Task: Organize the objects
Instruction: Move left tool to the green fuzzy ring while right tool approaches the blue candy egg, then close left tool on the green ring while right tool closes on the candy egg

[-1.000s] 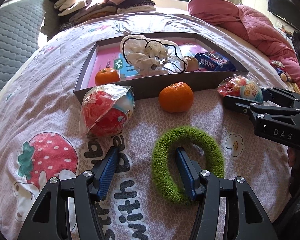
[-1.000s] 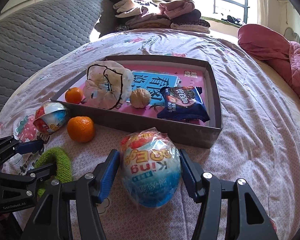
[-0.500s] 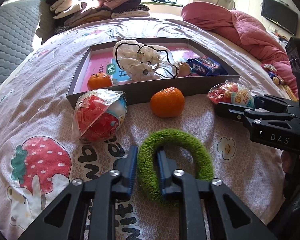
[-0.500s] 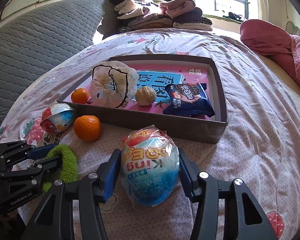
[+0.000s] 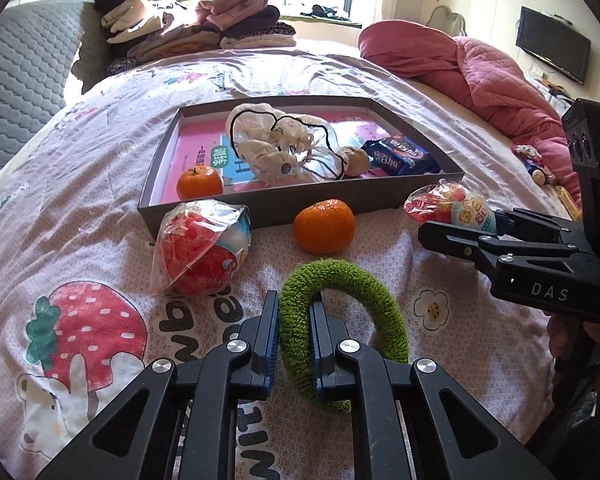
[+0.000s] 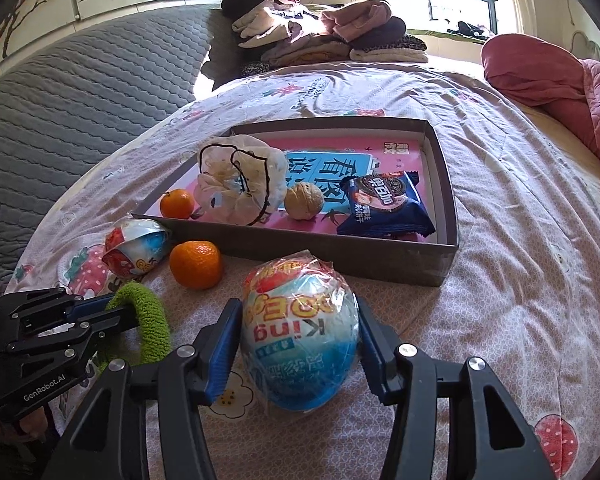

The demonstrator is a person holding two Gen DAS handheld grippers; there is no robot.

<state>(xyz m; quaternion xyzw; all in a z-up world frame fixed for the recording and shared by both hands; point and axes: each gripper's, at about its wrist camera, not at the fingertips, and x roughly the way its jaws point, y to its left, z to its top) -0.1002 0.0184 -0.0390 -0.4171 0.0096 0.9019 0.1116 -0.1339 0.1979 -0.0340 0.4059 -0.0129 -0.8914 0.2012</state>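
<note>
My left gripper (image 5: 294, 308) is shut on the left side of a fuzzy green ring (image 5: 352, 280), lifted a little off the bedspread. It also shows in the right wrist view (image 6: 156, 316). My right gripper (image 6: 300, 320) is shut on a wrapped blue toy egg (image 6: 300, 332), seen too in the left wrist view (image 5: 456, 204). A grey tray (image 5: 260, 210) beyond holds a small orange (image 5: 200, 182), a white drawstring bag (image 5: 276, 148), a walnut (image 6: 303, 201) and a blue biscuit pack (image 6: 380, 204). A loose orange (image 5: 325, 226) and a second wrapped egg (image 5: 202, 246) lie in front of the tray.
Folded clothes (image 5: 188, 28) are stacked at the head of the bed. A pink quilt (image 5: 480, 72) is bunched at the right. A grey padded headboard (image 6: 60, 92) runs along the left. The printed bedspread (image 5: 80, 320) lies under everything.
My left gripper closed from wide open onto the green ring and raised it slightly. My right gripper closed in on the blue egg and lifted a little.
</note>
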